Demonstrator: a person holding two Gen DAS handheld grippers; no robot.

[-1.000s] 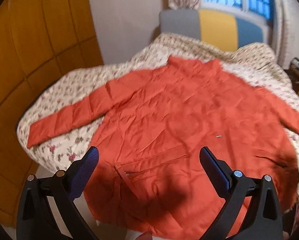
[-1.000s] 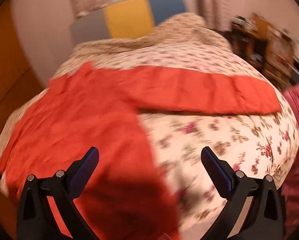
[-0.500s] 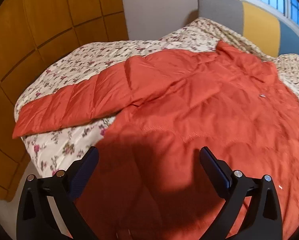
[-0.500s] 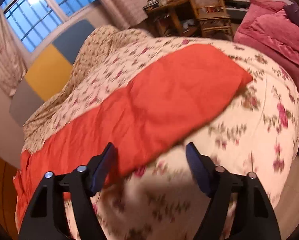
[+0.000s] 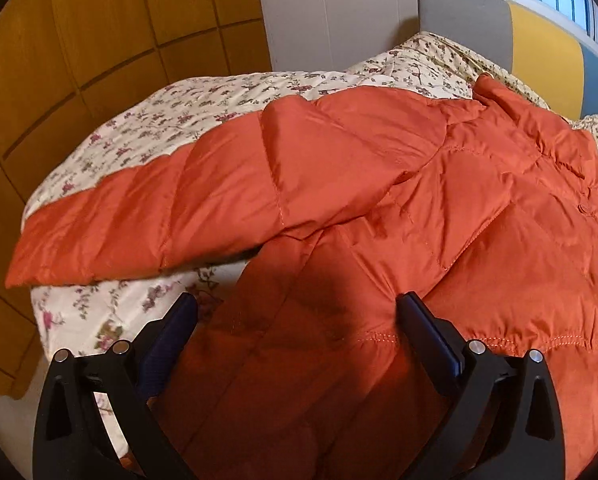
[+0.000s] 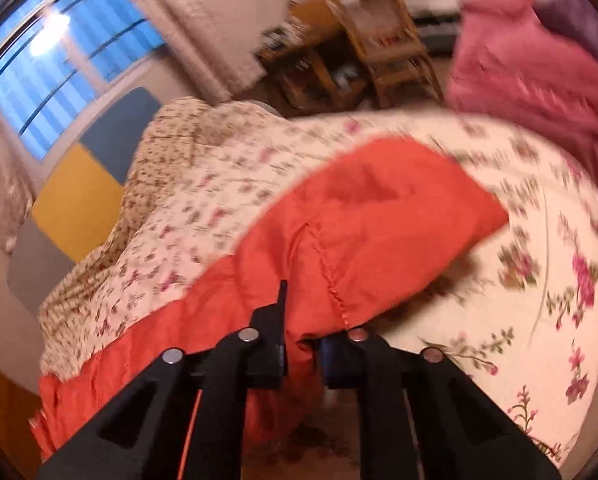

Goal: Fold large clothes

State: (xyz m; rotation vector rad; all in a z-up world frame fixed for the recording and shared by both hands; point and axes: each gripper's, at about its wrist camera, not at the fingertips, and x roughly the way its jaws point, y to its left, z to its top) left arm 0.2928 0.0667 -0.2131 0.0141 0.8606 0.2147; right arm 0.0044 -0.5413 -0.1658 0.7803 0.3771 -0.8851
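An orange quilted jacket (image 5: 439,208) lies spread on a bed with a floral cover (image 5: 203,104). Its left sleeve (image 5: 171,216) stretches out to the left. My left gripper (image 5: 295,312) is open and low over the jacket's side, just below the armpit, with fabric between the fingers. In the right wrist view, blurred by motion, my right gripper (image 6: 301,344) is shut on the lower edge of the jacket's right sleeve (image 6: 363,224), partway along it. The sleeve's cuff end lies on the bed beyond the fingers.
Wooden wardrobe panels (image 5: 79,40) stand close to the bed's left edge. A grey, yellow and blue headboard (image 5: 499,28) and a window are at the back. A pink blanket (image 6: 539,72) and wooden furniture (image 6: 359,52) lie beyond the bed's right side.
My left gripper has moved closer to the jacket's left side, still open. My right gripper has moved onto the right sleeve and closed on its edge.
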